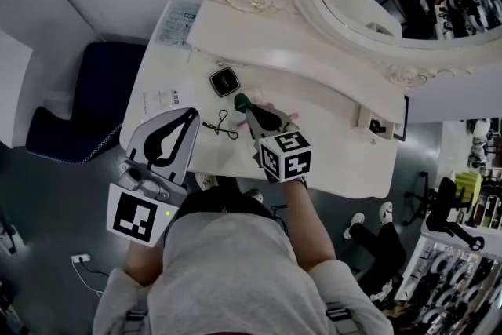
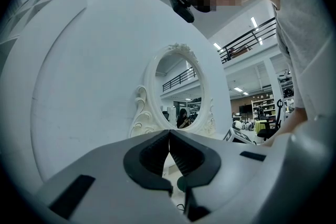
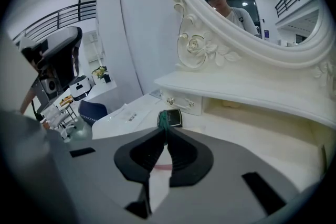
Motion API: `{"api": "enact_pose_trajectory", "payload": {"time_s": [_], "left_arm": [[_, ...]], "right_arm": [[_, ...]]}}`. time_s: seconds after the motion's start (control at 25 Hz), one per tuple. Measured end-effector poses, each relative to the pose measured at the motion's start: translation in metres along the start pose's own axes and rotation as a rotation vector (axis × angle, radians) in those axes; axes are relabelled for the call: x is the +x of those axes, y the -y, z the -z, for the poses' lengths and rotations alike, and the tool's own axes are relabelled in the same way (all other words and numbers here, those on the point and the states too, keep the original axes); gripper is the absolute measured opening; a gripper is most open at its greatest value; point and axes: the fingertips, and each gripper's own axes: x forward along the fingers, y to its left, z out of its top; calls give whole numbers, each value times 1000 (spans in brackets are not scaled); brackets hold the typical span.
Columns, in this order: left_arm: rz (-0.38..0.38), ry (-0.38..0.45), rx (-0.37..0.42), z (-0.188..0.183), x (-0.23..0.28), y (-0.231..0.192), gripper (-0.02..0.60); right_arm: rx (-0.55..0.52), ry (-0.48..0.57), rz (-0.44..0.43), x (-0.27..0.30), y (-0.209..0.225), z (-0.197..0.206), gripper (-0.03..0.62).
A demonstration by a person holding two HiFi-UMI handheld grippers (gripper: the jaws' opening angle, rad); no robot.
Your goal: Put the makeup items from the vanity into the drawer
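On the white vanity top (image 1: 329, 129), my right gripper (image 1: 246, 109) is shut on a small dark green makeup item (image 1: 240, 100), which sticks out past the tips. In the right gripper view the green item (image 3: 164, 118) shows just beyond the closed jaws of the right gripper (image 3: 166, 131), in front of a black square compact (image 3: 175, 117). That compact (image 1: 224, 81) lies on the table just behind the gripper. A thin black wire tool (image 1: 222, 125) lies to its left. My left gripper (image 1: 190, 113) hovers over the table's left end, jaws shut and empty (image 2: 169, 136).
An ornate white mirror (image 1: 392, 4) and shelf back the table, with a small knobbed drawer front (image 3: 181, 103) beneath the shelf. Papers (image 1: 166, 99) lie at the left end. A small box with a dark item (image 1: 376, 124) sits at the right. A navy chair (image 1: 86, 102) stands left.
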Motion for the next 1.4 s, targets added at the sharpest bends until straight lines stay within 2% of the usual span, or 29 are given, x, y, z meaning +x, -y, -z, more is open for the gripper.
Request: {"api": "enact_pose_trajectory", "payload": {"time_s": [0.32,0.88,1.4], "left_arm": [[22,-5,5,-2,3,10,15],[97,15,15,-14,19,44,15],[145,49,28,-37,47,90,15]], "right_arm": [[32,85,5,-21,-2,-15,34],[117,335,47,-99,4,-49,34],[146,482,86,-175,35,-61,34]]}}
